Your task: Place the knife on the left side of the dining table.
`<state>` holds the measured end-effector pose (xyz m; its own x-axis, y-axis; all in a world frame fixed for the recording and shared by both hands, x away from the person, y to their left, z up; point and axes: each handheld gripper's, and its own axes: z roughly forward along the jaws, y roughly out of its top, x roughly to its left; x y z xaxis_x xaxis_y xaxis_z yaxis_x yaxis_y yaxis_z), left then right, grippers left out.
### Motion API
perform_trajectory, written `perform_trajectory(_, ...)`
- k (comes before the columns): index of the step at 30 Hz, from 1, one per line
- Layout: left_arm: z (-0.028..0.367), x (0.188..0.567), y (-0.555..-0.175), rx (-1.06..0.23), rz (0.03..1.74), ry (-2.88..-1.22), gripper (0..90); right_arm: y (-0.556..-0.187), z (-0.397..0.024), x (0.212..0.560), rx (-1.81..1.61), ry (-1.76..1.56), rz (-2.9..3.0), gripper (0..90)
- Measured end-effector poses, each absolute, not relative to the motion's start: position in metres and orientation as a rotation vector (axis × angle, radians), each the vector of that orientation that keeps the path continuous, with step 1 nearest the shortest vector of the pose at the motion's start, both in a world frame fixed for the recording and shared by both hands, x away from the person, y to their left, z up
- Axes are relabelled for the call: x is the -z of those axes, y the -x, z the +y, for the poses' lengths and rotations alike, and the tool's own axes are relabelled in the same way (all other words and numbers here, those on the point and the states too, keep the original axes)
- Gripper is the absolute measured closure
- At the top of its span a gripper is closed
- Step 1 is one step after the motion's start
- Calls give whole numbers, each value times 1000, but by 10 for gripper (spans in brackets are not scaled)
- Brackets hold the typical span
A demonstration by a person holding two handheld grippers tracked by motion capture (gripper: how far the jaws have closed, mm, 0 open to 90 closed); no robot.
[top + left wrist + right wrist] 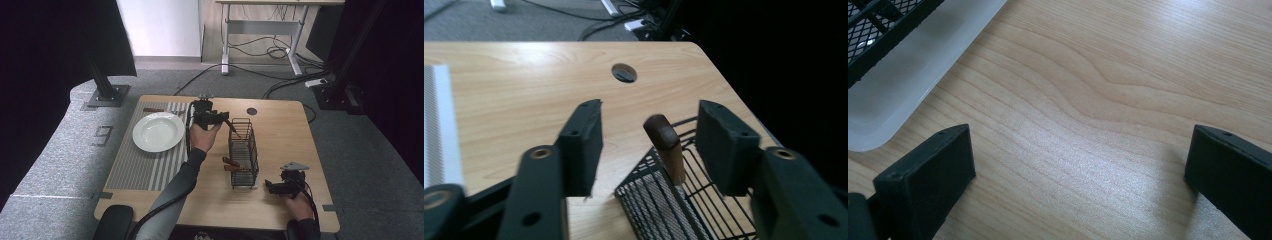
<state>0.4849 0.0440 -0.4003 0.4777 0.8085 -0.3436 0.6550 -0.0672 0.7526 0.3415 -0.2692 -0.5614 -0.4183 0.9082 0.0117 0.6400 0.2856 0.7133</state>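
The left gripper (649, 147) stands half open around the brown handle (665, 147), not touching; the handle rises slanted from the wire basket (659, 200). The right gripper (1078, 182) rests open, farther off.

table (524, 100): pale wood, smooth, faint sheen. rack (664, 200): black wire and fine mesh, metal by the look, matt. handle (666, 147): dark brown wood, smooth. pads (583, 145): black, matt, rubbery. plate (158, 131): white, glossy. mat (145, 167): striped, ribbed, cloth-like. tray (908, 75): milky plastic.
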Motion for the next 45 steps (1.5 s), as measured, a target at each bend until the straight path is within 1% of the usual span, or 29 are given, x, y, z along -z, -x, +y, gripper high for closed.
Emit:
perform_trajectory(1, 43, 402, -485, -193, 1242, -1787, 485, -341, -269, 561, -917, -1395, 2162, 0)
perform_trajectory(2, 42, 403, -485, -177, 1243, -1789, 542, -341, -269, 561, -917, -1396, 2163, 0)
perform_trajectory(4, 42, 404, -485, -164, 1246, -1787, 587, -341, -269, 561, -917, -1397, 2163, 0)
perform_trajectory(5, 42, 406, -486, -155, 1249, -1779, 587, -341, -269, 561, -917, -1397, 2163, 0)
perform_trajectory(6, 42, 406, -486, -145, 1251, -1767, 659, -341, -269, 561, -917, -1396, 2163, 0)
perform_trajectory(8, 42, 407, -485, -129, 1244, -1763, 711, -341, -269, 561, -917, -1397, 2163, 0)
perform_trajectory(10, 42, 407, -485, -120, 1240, -1756, 726, -341, -269, 561, -917, -1397, 2163, 0)
perform_trajectory(16, 45, 408, -483, -49, 1223, -1714, 760, -341, -269, 561, -917, -1397, 2163, 0)
perform_trajectory(20, 44, 406, -481, -44, 1198, -1710, 790, -341, -269, 561, -917, -1394, 2163, 0)
perform_trajectory(25, 47, 401, -479, -43, 1184, -1692, 800, -342, -269, 561, -917, -1393, 2163, 0)
perform_trajectory(37, 69, 366, -469, -93, 1133, -1661, 801, -341, -269, 561, -917, -1396, 2162, 0)
perform_trajectory(45, 90, 334, -457, -123, 1092, -1636, 801, -341, -269, 561, -916, -1396, 2164, 0)
